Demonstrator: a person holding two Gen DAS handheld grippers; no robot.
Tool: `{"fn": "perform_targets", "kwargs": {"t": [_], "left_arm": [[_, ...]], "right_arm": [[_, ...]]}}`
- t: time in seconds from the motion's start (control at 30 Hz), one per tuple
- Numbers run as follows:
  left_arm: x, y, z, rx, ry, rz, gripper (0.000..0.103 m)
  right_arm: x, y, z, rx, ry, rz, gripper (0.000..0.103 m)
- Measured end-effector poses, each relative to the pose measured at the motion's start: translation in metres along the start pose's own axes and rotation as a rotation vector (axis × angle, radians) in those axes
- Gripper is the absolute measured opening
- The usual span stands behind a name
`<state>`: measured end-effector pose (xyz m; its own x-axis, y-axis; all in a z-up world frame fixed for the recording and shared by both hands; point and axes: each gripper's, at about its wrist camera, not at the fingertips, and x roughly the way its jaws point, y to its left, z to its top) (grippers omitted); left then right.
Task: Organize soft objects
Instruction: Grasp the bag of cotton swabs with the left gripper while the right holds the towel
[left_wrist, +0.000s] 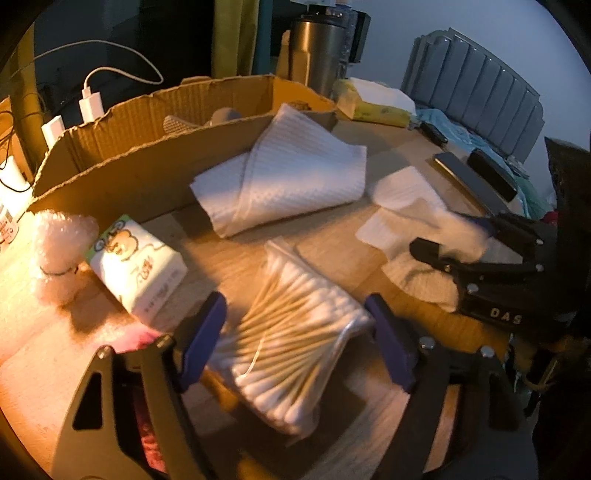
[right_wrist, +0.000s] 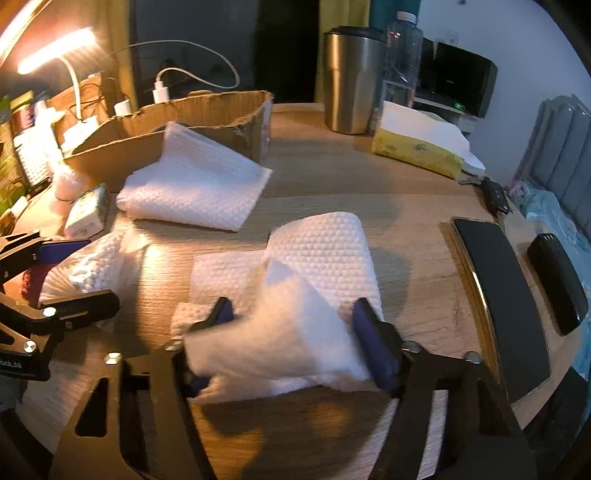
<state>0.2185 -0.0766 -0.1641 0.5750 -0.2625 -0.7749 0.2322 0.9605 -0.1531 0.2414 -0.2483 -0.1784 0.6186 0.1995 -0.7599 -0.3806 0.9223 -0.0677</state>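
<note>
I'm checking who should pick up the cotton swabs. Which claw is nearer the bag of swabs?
Left. The left claw straddles the bag of cotton swabs, one finger on either side. The right claw is off to the right, with a white tissue between its fingers.

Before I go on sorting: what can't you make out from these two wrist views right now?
- Inside of the cardboard box: left wrist view, near wall hides all but the tops of two greyish things.
- White wad between the right gripper jaws: right wrist view, motion-blurred; grip unclear.
- Pink thing under the left gripper: mostly covered by the gripper body.
- Bag of cotton swabs: whether the jaws touch it is unclear.
</note>
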Motion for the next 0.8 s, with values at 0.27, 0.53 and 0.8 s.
{"fn": "perform_targets", "kwargs": {"t": [0.27,0.53,0.8], "left_arm": [[-0.015,0.001,-0.007,-0.026,-0.024,-0.054,0.068],[-0.026,0.006,-0.015,-0.043,-0.039,-0.078,0.062],[-0.043,0.015,-0.015,-0.079,-0.080,-0.099,0.061]], "right_arm": [[-0.004,0.027,-0.001,-0.060,0.000,0.053,0.012],[-0.010,0.041,-0.003,-0.078,0.001,0.097,0.012],[-0.026,0.045,0.004,-0.080,-0.037,0.095,0.012]]}}
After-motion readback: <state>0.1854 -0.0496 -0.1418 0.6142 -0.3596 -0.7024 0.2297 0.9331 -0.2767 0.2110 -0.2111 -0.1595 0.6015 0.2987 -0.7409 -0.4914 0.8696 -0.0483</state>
